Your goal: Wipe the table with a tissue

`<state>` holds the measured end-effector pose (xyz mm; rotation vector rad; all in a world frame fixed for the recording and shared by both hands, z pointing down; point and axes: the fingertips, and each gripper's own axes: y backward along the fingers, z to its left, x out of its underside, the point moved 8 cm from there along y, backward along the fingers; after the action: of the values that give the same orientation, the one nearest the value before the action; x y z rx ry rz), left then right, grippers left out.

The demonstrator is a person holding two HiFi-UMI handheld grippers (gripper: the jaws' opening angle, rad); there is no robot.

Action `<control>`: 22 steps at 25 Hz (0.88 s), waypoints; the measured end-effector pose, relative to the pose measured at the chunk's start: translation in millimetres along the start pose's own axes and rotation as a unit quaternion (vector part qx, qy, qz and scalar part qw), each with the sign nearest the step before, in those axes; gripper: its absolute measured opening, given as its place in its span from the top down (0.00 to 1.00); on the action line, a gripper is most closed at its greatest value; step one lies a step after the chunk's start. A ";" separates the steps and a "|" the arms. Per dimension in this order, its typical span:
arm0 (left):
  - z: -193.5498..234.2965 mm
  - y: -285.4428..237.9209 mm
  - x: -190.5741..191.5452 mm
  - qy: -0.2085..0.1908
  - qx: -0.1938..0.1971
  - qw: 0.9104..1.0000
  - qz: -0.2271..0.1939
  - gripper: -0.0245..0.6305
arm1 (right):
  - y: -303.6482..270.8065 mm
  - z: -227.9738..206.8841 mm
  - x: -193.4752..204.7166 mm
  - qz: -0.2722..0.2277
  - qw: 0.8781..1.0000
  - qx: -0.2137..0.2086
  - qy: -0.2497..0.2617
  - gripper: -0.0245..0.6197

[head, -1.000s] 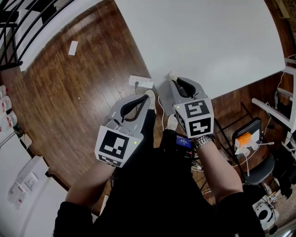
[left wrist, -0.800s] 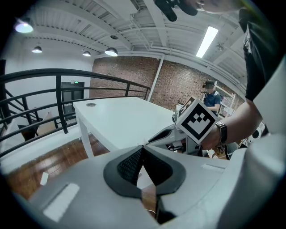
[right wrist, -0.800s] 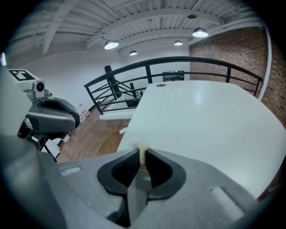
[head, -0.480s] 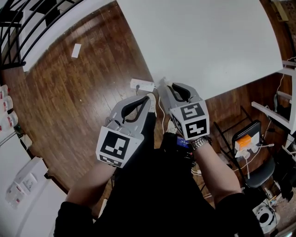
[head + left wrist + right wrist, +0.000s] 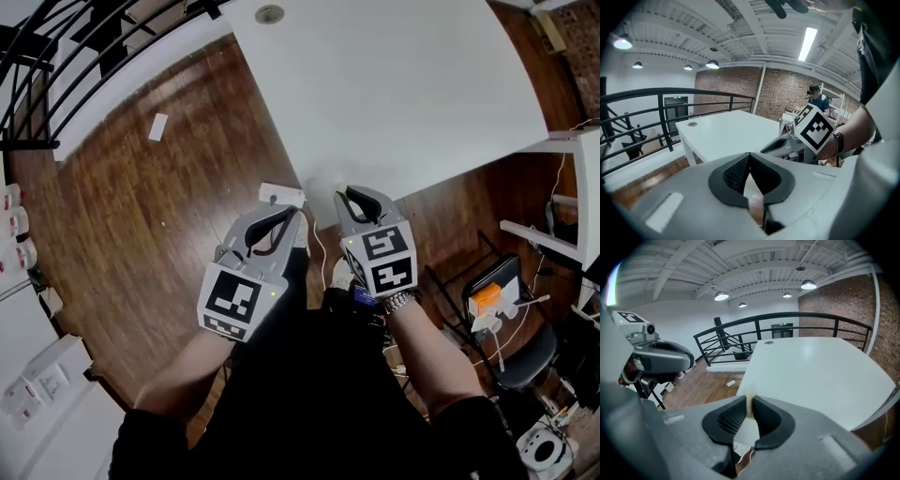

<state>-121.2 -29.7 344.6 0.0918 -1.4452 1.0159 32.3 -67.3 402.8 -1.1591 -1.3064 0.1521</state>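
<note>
left gripper [image 5: 298, 216]: jaws pressed together, nothing between them, over the wooden floor [image 5: 141, 216], beside the surface's near corner | right gripper [image 5: 339, 195]: clamped on a small pale tissue [image 5: 750, 398] pinched at its tips, at the near edge of the white surface [image 5: 403, 84] | grippers side by side

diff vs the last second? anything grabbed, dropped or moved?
Mostly the head view itself shifted: the table sits lower in frame, and a round grommet at its far end now shows. Nothing was taken hold of or let go. The right gripper stays shut on the tissue at the table's near edge. The left gripper stays shut and empty beside it, over the floor.
</note>
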 end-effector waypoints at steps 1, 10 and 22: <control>-5.5 1.4 -2.0 -0.003 -0.001 1.000 -0.002 0.94 | 7.4 -1.8 0.6 -0.006 1.000 0.003 0.003 0.91; -53.5 12.0 -19.7 -0.030 -0.021 0.999 -0.025 0.94 | 76.2 -12.8 6.6 -0.062 0.998 0.012 0.020 0.91; -120.7 29.0 -36.5 -0.045 -0.045 0.996 -0.061 0.94 | 166.7 -12.9 19.0 -0.142 0.989 0.008 0.046 0.91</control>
<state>-39.6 43.1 275.4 0.1597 -1.5470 0.8556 131.8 17.1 296.5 -0.9433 -1.3694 -0.0982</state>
